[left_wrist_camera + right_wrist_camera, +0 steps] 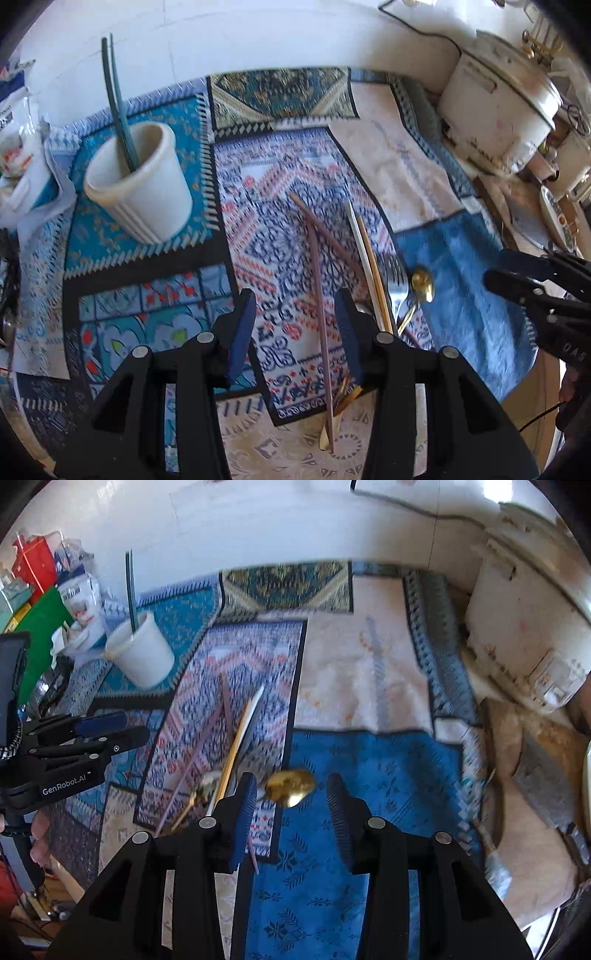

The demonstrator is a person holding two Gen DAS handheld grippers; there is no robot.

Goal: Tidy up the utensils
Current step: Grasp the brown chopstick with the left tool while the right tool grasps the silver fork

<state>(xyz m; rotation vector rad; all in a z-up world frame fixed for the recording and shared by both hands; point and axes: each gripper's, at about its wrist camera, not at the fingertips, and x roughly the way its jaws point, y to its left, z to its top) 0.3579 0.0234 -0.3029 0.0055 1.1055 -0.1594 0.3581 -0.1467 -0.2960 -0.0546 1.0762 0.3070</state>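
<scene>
Jaws astride lengthwise brown chopstick [320, 295]

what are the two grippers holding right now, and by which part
Nothing is held. The left gripper stands open above a brown chopstick; the right gripper stands open above the gold spoon.
</scene>
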